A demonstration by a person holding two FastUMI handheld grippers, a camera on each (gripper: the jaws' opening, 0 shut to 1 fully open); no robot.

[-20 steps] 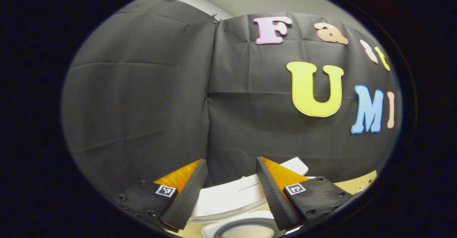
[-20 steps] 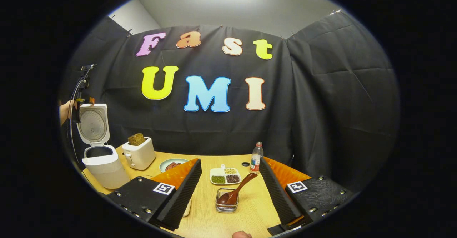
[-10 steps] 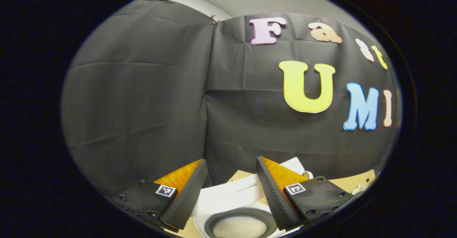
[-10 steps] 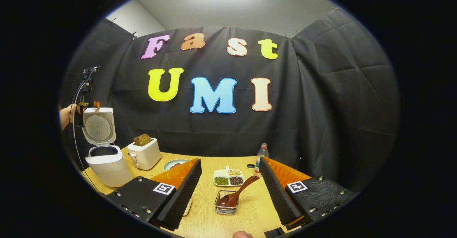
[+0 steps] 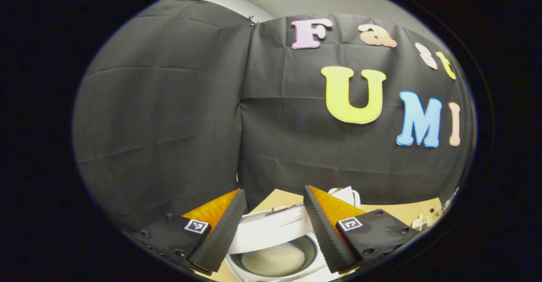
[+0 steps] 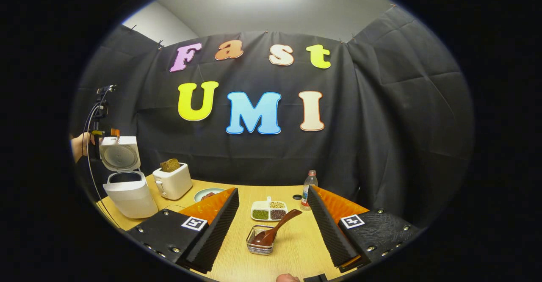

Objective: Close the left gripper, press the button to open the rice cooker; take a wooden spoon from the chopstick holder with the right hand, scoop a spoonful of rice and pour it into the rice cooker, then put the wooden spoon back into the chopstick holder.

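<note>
While the left gripper (image 5: 274, 227) hangs above the rice cooker (image 5: 275, 256), its two fingers stand apart and hold nothing. Right under the gripper, the cooker's pot is open, and pale rice (image 5: 273, 258) lies inside it. The white lid (image 5: 271, 227) stands up just past the fingertips, between the two fingers.

In the right gripper view, the right gripper (image 6: 273, 227) is also open and empty. It hovers over the wooden table (image 6: 296, 248). Straight ahead of it, between its fingers, sits a small wire chopstick holder (image 6: 260, 246). A wooden spoon (image 6: 273, 233) lies in the holder with its bowl down and its handle leaning up toward the right finger. The gripper is not touching the spoon.

A bit farther ahead is a white tray (image 6: 269, 211) with green, pale and dark beans. A bottle (image 6: 309, 186) stands near the tip of the right finger. Far off to the left of this gripper are a toaster (image 6: 171, 181) with bread in it and the rice cooker (image 6: 127, 189) with its lid up. A hand (image 6: 80, 144) holds the other gripper (image 6: 108, 133) close by the top of that lid.
</note>
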